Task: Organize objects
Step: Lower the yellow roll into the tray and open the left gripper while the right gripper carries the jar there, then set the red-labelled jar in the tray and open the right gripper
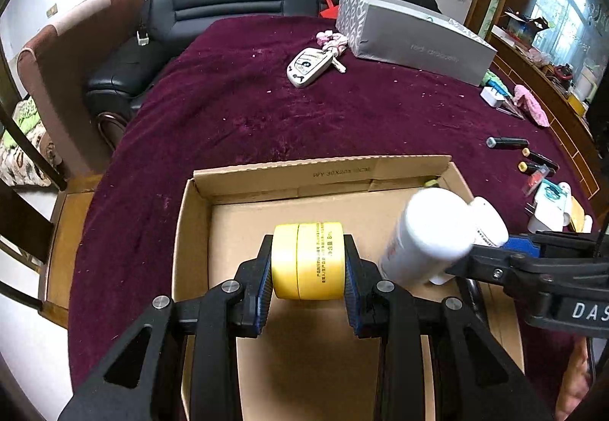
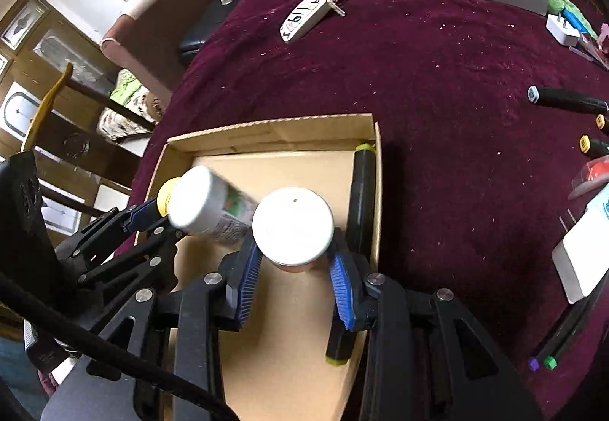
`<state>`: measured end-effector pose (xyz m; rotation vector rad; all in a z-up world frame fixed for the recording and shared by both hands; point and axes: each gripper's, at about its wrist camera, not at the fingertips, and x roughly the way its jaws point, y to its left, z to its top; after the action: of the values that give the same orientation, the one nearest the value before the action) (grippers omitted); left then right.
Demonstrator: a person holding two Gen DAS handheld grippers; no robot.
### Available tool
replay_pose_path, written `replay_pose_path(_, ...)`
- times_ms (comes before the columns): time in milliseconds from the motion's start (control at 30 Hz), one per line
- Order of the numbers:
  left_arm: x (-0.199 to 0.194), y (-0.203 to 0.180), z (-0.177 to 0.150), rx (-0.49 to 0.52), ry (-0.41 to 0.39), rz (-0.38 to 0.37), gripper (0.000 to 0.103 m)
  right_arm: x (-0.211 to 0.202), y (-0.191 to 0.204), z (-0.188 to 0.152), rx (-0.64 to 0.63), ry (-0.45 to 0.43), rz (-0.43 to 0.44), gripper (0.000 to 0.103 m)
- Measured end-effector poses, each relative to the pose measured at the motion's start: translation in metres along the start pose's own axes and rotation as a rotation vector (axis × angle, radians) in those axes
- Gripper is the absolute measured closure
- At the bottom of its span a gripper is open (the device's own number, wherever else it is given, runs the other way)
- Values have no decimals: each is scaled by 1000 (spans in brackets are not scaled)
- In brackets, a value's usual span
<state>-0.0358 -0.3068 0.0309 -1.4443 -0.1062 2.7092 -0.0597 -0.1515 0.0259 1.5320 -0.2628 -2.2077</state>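
Both loads hang above the cardboard box [image 1: 198,230], apparently for dropping inside. The left hand-held gripper [image 1: 309,265] is clamped on a yellow jar [image 1: 308,261]; the right hand-held gripper [image 2: 293,268] is clamped on a white bottle [image 2: 293,227]. A black marker [image 2: 359,192] lies along the box's right wall.

Matt cardboard box [image 1: 198,230] on plush cloth [image 1: 228,116]; glossy plastic bottle [image 1: 430,230].

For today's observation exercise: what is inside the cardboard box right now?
A black marker with yellow caps lies along one wall of the cardboard box. The grippers and what they hold hide part of the bare floor, so more could lie there.
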Motion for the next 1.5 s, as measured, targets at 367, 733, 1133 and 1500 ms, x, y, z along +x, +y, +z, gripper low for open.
replay_pose_path(367, 7, 2, -2, -5, 1, -10, 75, 9, 0, 7, -4, 10, -20, 70)
replay_pose_path(733, -21, 11, 2, -61, -41, -50, 67, -11, 6, 9, -31, -40, -28, 67)
replay_pose_path(1133, -67, 32, -11, -136, -142, -110, 66, -38, 10, 11, -22, -159, -29, 66)
replay_pose_path(1500, -88, 38, -30, -181, -187, -177, 65, -26, 45, 21, -99, -147, -22, 66)
